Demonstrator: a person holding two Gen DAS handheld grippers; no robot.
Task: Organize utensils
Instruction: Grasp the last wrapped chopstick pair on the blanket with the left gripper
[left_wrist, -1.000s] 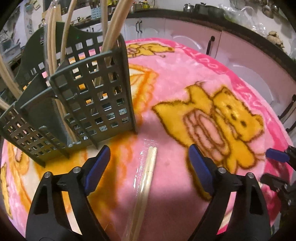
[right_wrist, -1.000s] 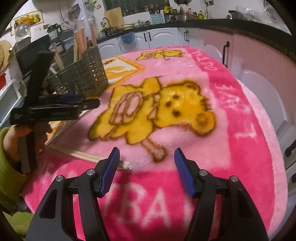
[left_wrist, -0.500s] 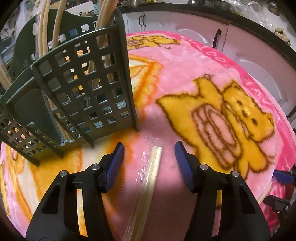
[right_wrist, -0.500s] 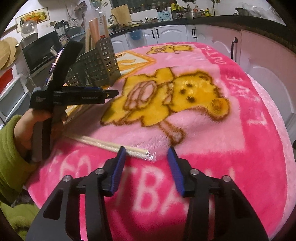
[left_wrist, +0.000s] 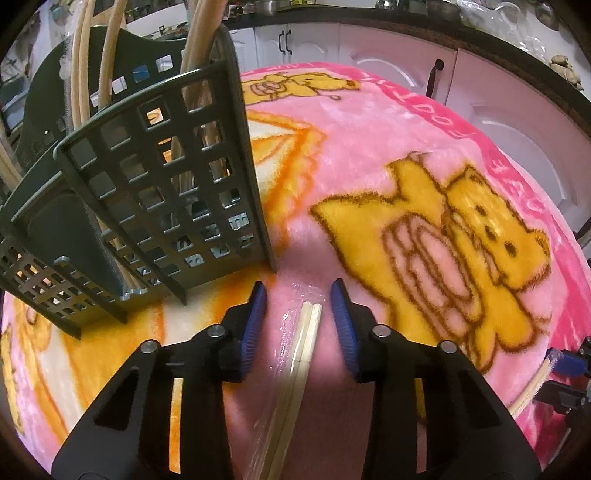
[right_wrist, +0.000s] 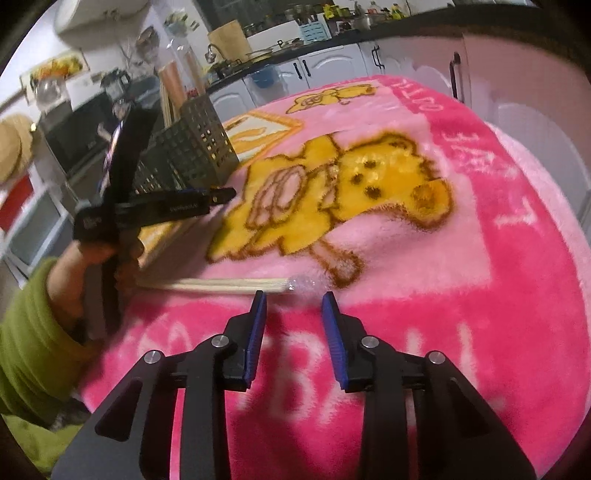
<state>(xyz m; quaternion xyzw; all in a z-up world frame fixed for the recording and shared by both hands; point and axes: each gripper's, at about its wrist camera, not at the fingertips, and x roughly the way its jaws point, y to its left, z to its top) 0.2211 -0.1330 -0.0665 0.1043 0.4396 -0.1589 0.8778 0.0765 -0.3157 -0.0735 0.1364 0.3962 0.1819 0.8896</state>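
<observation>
A pair of wooden chopsticks in a clear wrapper (left_wrist: 304, 345) lies on the pink blanket (left_wrist: 369, 147). My left gripper (left_wrist: 298, 295) straddles its far end, jaws narrowed but apart from it. A dark green slotted utensil caddy (left_wrist: 166, 192) stands just ahead on the left, holding several chopsticks (left_wrist: 92, 66). A second wrapped pair (right_wrist: 221, 285) lies crosswise just ahead of my right gripper (right_wrist: 291, 301), which is partly open and empty by its wrapper tip. The left gripper (right_wrist: 221, 194) and the caddy (right_wrist: 195, 151) show in the right wrist view.
The blanket with a yellow bear print (right_wrist: 351, 184) covers the round table. White kitchen cabinets (left_wrist: 406, 70) and a dark counter lie beyond. The person's green sleeve (right_wrist: 33, 332) is at the table's left edge. The right gripper's tip (left_wrist: 565, 363) shows at the far right.
Both grippers have narrowed their jaws and moved forward. The left has lowered around the end of its chopstick pair; the right has come up to the wrapper tip of the other pair.
</observation>
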